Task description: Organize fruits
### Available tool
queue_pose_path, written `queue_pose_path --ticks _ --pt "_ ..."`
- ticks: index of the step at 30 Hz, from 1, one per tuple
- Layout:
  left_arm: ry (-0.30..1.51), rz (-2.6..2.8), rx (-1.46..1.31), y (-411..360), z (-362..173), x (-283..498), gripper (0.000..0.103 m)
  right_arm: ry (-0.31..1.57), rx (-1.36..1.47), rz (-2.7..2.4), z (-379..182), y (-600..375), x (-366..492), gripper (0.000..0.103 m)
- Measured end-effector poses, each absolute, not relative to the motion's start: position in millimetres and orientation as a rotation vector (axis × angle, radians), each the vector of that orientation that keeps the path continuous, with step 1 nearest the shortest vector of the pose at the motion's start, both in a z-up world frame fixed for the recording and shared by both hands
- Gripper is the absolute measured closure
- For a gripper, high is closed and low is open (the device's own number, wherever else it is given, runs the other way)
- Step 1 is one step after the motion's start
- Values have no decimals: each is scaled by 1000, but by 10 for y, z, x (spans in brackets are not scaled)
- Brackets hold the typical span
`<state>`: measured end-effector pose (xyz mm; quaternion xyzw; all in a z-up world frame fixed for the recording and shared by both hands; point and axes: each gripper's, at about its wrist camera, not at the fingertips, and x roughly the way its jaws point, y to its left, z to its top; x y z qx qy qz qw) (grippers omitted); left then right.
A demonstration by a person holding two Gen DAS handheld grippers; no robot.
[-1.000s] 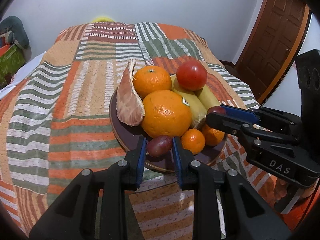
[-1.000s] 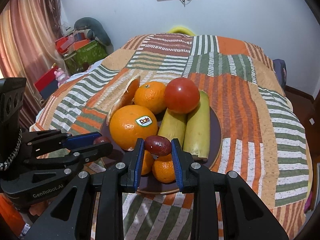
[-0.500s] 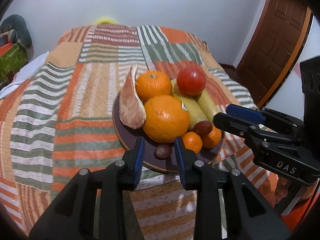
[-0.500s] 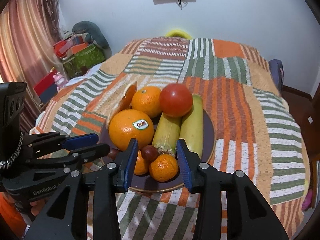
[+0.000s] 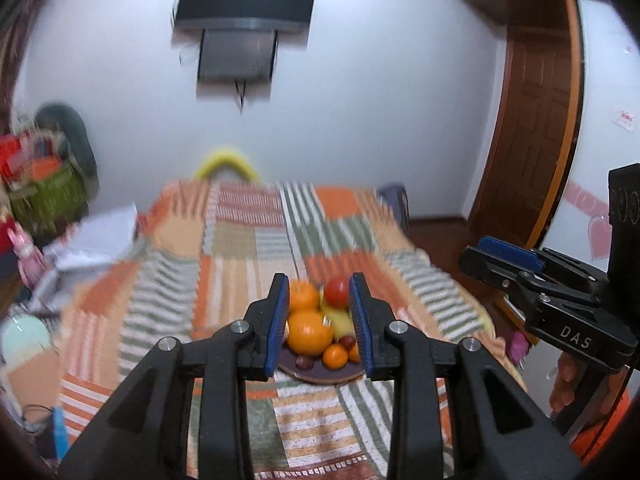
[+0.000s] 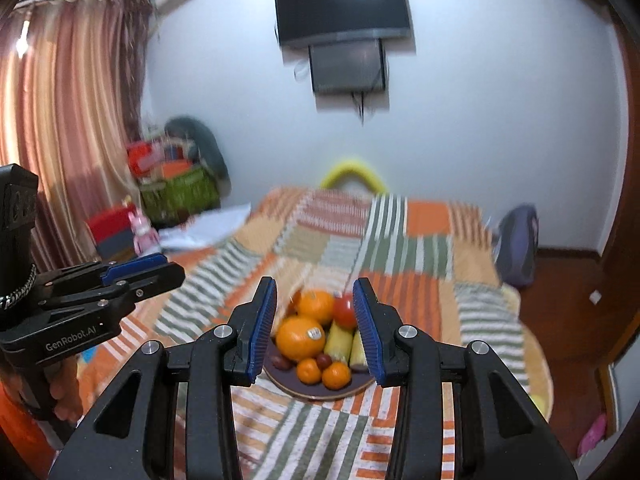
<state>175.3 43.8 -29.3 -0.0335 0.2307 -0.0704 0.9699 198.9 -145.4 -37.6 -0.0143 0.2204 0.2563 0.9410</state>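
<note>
Orange, red and yellow fruit sits heaped on a dark plate [image 6: 320, 394] on the striped bedspread [image 6: 400, 248], and from both wrist views the pile lies straight ahead of the jaws and well apart from them.

The left gripper [image 5: 320, 320] holds its blue pads spread with nothing between them. Framed in that gap are the large orange [image 5: 310, 331], a smaller orange [image 5: 303, 296] behind it and the tomato [image 5: 337, 291].

The right gripper [image 6: 316, 328] is likewise spread and empty. In its view two yellow-green long fruits [image 6: 339, 340] lie side by side right of the large orange, their long axes running away from the camera, near ends pointing back toward the jaws. Small mandarins [image 6: 336, 375] and dark plums [image 6: 323, 360] sit at the near rim.

The frames are blurred, so which gripper is nearer is hard to call; they look about level. Everything appears gathered on the plate, so the sorting looks finished or nearly so.
</note>
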Motion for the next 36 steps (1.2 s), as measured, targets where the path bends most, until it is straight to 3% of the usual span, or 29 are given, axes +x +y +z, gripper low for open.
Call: queue_pose_path --ticks 7,10,14,20,21,25,30,36 --pt "307 -124 -36 320 263 1042 71 278 10 517 113 -1615 1356 66" --pt "269 -118 -26 282 376 825 62 234 19 509 199 -1665 1177 65" --pt "237 -103 -21 258 436 611 49 204 41 498 218 -1708 1069 55" --pt "232 -89 -21 257 403 479 21 180 53 464 183 -1728 974 28" --pt "234 -89 -23 259 397 466 20 175 53 457 185 -1726 952 21" --pt "241 -85 -33 272 376 419 16 158 41 430 173 -1716 897 18" --pt "228 -72 -30 272 363 368 10 152 37 409 143 -1715 840 3" --pt "214 -52 -21 247 346 371 3 154 31 403 89 -1746 780 1"
